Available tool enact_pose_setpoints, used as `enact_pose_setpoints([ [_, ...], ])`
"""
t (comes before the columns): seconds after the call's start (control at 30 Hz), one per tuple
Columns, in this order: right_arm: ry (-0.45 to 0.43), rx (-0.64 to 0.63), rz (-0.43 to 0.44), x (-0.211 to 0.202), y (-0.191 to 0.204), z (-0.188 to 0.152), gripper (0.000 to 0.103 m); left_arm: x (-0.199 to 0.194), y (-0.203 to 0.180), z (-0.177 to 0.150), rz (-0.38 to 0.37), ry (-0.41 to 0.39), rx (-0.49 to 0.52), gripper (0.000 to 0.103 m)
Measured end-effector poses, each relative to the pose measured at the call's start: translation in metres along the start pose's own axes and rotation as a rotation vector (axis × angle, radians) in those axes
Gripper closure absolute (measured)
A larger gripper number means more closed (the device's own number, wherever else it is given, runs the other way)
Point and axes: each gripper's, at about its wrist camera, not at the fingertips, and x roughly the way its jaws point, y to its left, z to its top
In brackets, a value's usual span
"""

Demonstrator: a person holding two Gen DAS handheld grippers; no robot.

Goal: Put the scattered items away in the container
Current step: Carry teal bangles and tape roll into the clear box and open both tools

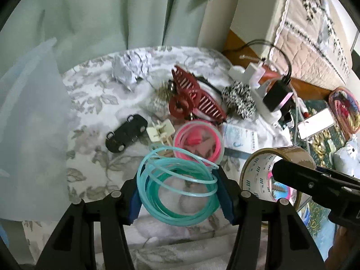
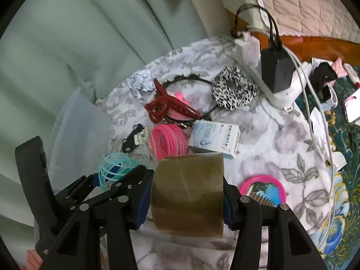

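Note:
My left gripper (image 1: 180, 199) is shut on a teal coil of thin plastic rings (image 1: 177, 216), lifted off the flowered cloth (image 1: 94, 103). My right gripper (image 2: 186, 202) is shut on a brown roll of packing tape (image 2: 187, 180), also lifted; the tape roll (image 1: 254, 168) shows at the right of the left wrist view. A translucent plastic container (image 1: 29, 123) stands at the left, its wall beside the left gripper (image 2: 117, 177). On the cloth lie a pink coil (image 1: 198, 139), a red hair claw (image 1: 193, 96), a black clip (image 1: 126, 132) and crumpled paper (image 1: 132, 67).
A leopard-print scrunchie (image 2: 234, 90), a black headband (image 2: 191, 78), a white medicine box (image 2: 213, 139) and a pink round mirror (image 2: 263, 189) lie on the cloth. A power strip with chargers and cables (image 2: 270, 78) runs along the right. A green curtain (image 1: 90, 18) hangs behind.

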Motion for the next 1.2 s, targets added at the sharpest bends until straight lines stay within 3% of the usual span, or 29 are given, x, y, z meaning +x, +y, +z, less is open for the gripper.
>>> enact_pose_setpoints([
  [0.8, -0.149, -0.116, 0.059, -0.064, 0.066, 0.039, 0.048, -0.11, 0.032, 0.048, -0.03, -0.214, -0.067, 0.044],
  [0.93, -0.155, -0.142, 0.055, -0.068, 0.077, 0.045, 0.048, -0.129, 0.042, 0.054, -0.068, -0.256, -0.108, 0.044],
  [1.2, -0.194, -0.222, 0.089, -0.078, 0.117, 0.061, 0.048, -0.174, 0.072, 0.064, -0.05, -0.375, -0.15, 0.044],
])
